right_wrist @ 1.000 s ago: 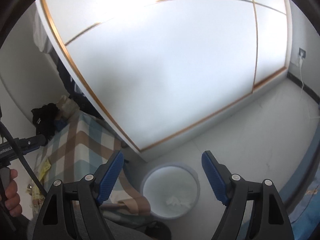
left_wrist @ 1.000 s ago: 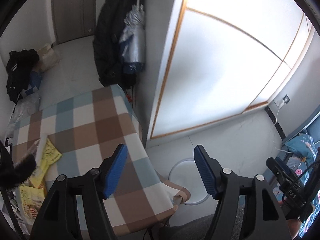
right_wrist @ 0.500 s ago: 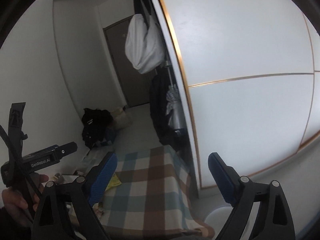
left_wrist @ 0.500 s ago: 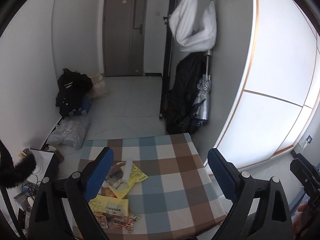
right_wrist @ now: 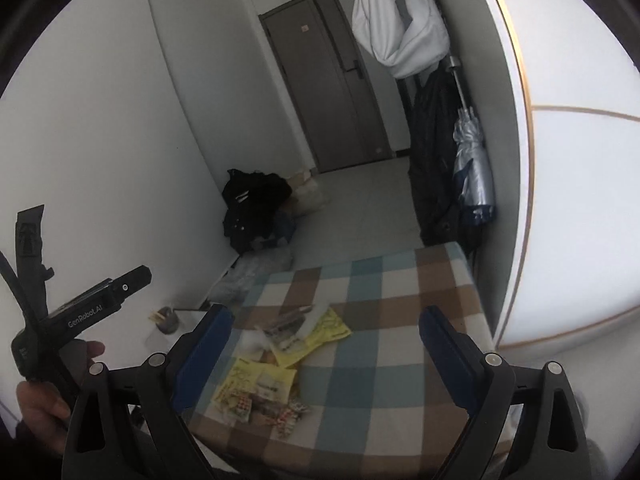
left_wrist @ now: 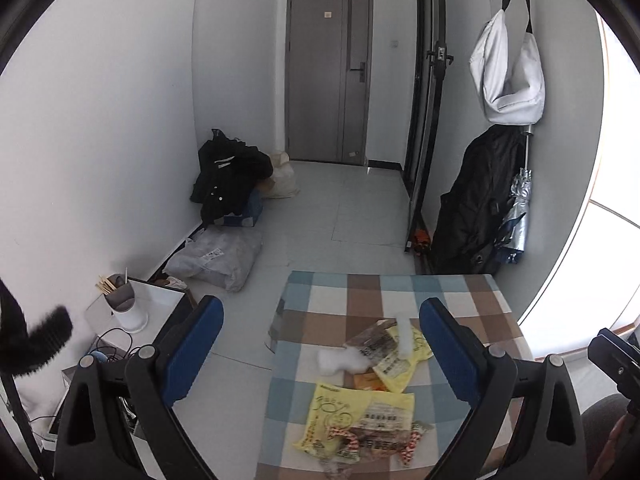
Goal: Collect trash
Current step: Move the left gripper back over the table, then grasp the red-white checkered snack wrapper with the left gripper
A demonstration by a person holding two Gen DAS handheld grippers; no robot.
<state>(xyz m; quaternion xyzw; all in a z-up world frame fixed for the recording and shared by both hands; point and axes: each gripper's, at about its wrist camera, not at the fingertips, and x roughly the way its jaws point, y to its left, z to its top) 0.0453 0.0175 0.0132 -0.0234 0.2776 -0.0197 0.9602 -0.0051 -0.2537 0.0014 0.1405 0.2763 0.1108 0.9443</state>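
Left tool: held wide open, nothing gripped, raised above the counter.
Right tool: held wide open, nothing gripped, raised above the counter.
Trash: yellow wrappers and white wad are piled on the counter's left half, nearest the front edge.

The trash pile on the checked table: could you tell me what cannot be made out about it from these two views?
- Wrapper print: the yellow wrappers are too small and blurred to read in both views.
- Pile's near edge: in the left wrist view, cut off by the bottom frame edge.
- White crumpled piece: material unclear; blurred in the right wrist view.
- Pile's left side: the right gripper finger partly hides it.
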